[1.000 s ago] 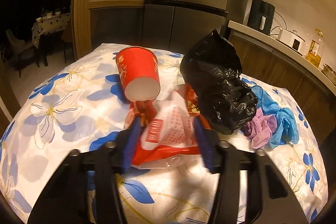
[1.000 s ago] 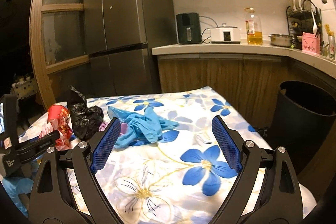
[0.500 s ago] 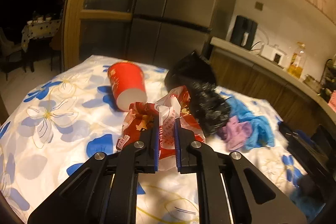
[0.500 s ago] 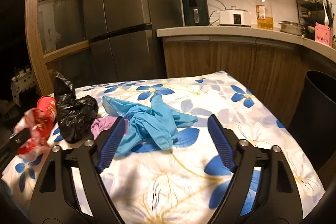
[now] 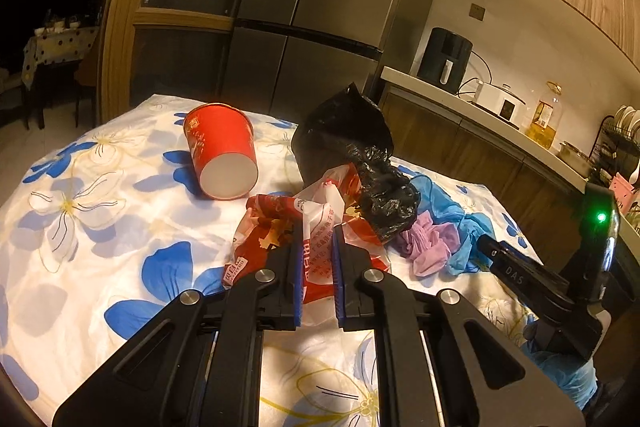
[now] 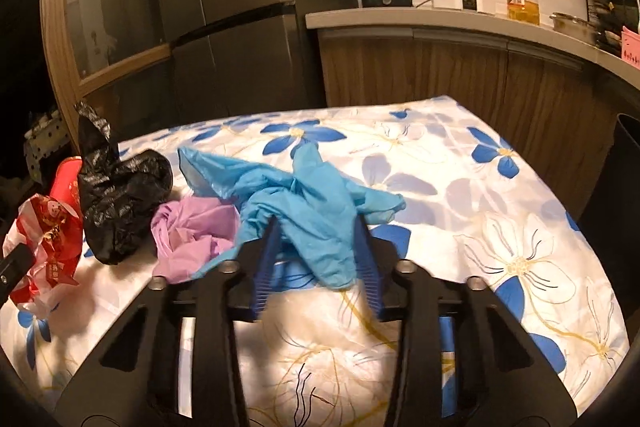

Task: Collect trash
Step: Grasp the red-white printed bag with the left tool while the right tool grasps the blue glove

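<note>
Flowered tablecloth (image 5: pixel 100 227) carries the trash: a red-and-white plastic bag (image 5: pixel 320 227) pinched tight by the left gripper (image 5: pixel 317 259), and blue gloves (image 6: pixel 316 211) lying between the right gripper (image 6: pixel 316 259) whose jaws are closing around them, beside a black bag (image 6: pixel 116 199).

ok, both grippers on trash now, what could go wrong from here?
1. Left gripper pinches only a fold of the red-and-white plastic wrapper; lifting may drag the crumpled black plastic bag touching it.
2. Right gripper, closing around the blue rubber glove, may also snag the adjacent purple glove.
</note>
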Motion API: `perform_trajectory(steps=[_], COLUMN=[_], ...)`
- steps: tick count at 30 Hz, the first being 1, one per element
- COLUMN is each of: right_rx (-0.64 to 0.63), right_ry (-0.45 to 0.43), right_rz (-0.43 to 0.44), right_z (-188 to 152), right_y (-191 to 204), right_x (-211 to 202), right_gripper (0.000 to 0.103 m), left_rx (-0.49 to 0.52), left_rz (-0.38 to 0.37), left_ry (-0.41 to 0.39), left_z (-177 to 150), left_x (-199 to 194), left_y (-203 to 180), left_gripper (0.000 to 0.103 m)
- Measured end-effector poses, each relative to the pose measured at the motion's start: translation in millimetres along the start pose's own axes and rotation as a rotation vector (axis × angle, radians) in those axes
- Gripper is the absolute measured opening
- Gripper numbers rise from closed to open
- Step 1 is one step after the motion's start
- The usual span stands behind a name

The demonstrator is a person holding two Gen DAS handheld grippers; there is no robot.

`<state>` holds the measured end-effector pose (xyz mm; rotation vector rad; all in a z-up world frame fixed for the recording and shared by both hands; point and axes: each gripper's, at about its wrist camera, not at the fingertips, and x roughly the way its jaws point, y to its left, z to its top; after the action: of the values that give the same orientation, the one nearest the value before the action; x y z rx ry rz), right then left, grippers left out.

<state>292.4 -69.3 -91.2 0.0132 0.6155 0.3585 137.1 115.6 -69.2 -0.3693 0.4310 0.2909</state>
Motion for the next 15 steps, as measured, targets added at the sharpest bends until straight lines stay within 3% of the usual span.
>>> perform_trajectory(steps=[4,15], right_rx=[-0.019,-0.013], right_ry=[-0.015,-0.105], right_rz=[0.015,0.061], right_z=[-0.4,-1.2], right_y=[3.9,-1.3], right_x=[-3.9,-48.3], right_gripper=[0.005,0.001], left_rx=[0.005,0.006], left_rz=[-0.003,-0.002], left_ry=[-0.003,-0.006], left_z=[-0.7,0.4], left_x=[-0.9,-1.0], left_y=[-1.1,-0.1], left_gripper=[0.012,0.012])
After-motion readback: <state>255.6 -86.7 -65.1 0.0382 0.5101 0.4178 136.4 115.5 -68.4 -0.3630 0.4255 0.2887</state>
